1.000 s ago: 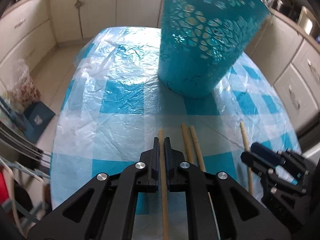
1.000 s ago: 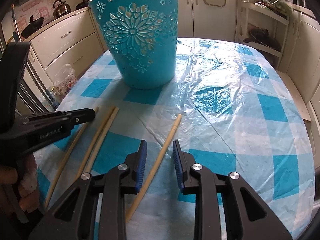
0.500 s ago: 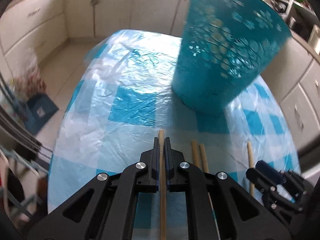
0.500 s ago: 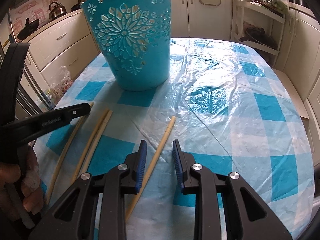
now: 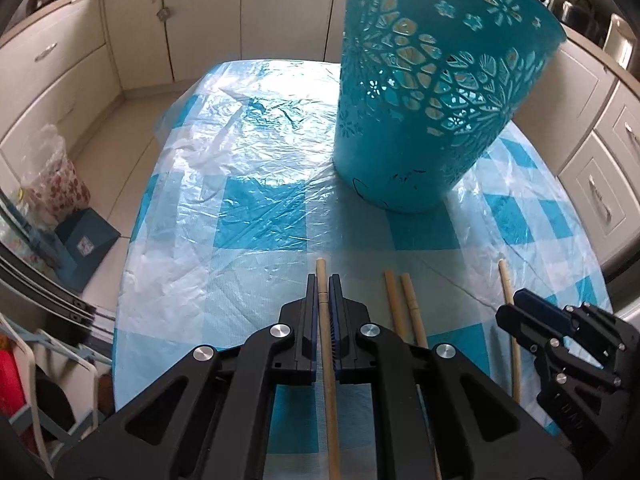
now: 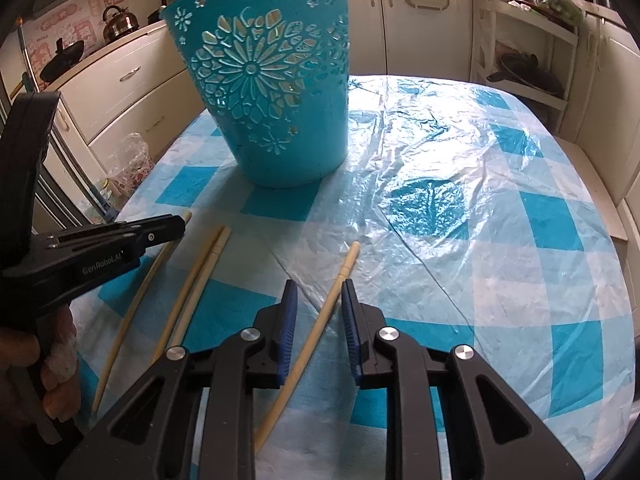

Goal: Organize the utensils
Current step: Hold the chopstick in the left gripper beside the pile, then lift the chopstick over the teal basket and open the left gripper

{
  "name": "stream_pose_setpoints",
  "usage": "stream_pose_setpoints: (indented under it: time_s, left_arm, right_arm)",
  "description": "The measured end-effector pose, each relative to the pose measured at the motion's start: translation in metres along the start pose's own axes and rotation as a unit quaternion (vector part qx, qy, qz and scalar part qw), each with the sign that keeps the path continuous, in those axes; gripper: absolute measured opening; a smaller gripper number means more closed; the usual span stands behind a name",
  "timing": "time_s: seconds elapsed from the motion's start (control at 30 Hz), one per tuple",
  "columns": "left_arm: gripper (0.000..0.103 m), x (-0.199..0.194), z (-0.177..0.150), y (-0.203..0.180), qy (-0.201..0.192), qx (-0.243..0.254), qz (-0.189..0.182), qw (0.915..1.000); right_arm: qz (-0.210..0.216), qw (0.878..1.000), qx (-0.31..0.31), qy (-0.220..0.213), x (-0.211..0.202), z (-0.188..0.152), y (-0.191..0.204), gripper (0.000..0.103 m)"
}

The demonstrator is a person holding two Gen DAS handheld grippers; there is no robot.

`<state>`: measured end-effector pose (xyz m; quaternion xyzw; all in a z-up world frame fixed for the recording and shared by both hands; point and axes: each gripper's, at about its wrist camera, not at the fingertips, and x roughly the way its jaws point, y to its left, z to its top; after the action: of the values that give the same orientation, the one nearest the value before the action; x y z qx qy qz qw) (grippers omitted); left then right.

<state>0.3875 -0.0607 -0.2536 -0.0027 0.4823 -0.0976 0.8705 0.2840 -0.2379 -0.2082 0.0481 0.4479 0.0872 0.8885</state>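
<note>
A plastic-covered checked table (image 6: pixel 500 240) carries an upright teal basket (image 6: pixel 272 92) and four chopsticks (image 6: pixel 200 264).

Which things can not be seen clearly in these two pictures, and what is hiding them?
- Inside of the blue basket: both views show only its wall from the side.
- Near end of the chopstick in the left gripper: left view, cut off by the bottom edge.
- Near ends of the two chopsticks beside it: left view, behind that gripper's body.
- Chopstick between the open right gripper fingers: touching or not, unclear.

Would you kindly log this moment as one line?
left tool: shut on chopstick | right tool: open, straddling another | basket: upright
</note>
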Motion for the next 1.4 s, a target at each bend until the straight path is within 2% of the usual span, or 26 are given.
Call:
stream_pose_setpoints:
  time_s: [0.1,0.17,0.57,0.7,0.8,0.9,1.07,1.2,1.23,1.4]
  left_arm:
    - [0.007,0.000,-0.001,-0.005,-0.004,0.017,0.009,0.9998]
    - [0.007,0.000,-0.002,-0.008,-0.009,0.035,0.015,0.9992]
    - [0.007,0.000,-0.001,-0.005,-0.012,0.044,0.004,0.9989]
    - [0.007,0.001,0.000,-0.004,-0.009,0.047,0.000,0.9988]
    - [0.007,0.001,0.000,-0.004,-0.008,0.051,-0.001,0.9987]
    - [0.007,0.001,0.000,-0.004,-0.009,0.053,0.000,0.9985]
    - [0.007,0.001,0.000,-0.006,-0.010,0.056,0.003,0.9984]
    - [0.007,0.001,0.000,-0.007,-0.009,0.057,0.004,0.9983]
    - [0.007,0.001,0.000,-0.007,-0.009,0.058,0.005,0.9983]
    - [0.007,0.002,0.000,-0.010,-0.010,0.060,0.010,0.9981]
  right_arm:
    - [0.006,1.000,0.000,0.002,0.000,0.000,0.000,0.023]
    - [0.010,1.000,-0.005,0.003,-0.001,-0.001,0.002,0.015]
    - [-0.003,1.000,0.009,-0.001,0.004,0.004,0.001,0.014]
    - [0.002,1.000,-0.018,0.013,0.005,0.006,0.009,0.010]
    - [0.003,1.000,-0.012,0.022,0.005,0.007,0.007,0.011]
    - [0.008,1.000,0.002,0.020,0.006,0.007,0.003,0.012]
    - [0.005,1.000,-0.010,0.015,0.009,0.011,0.011,0.029]
    - [-0.004,1.000,-0.018,0.013,0.012,0.013,0.015,0.029]
    - [-0.003,1.000,-0.018,0.013,0.013,0.013,0.015,0.029]
    - [-0.024,0.999,-0.030,0.011,0.015,0.013,0.017,0.013]
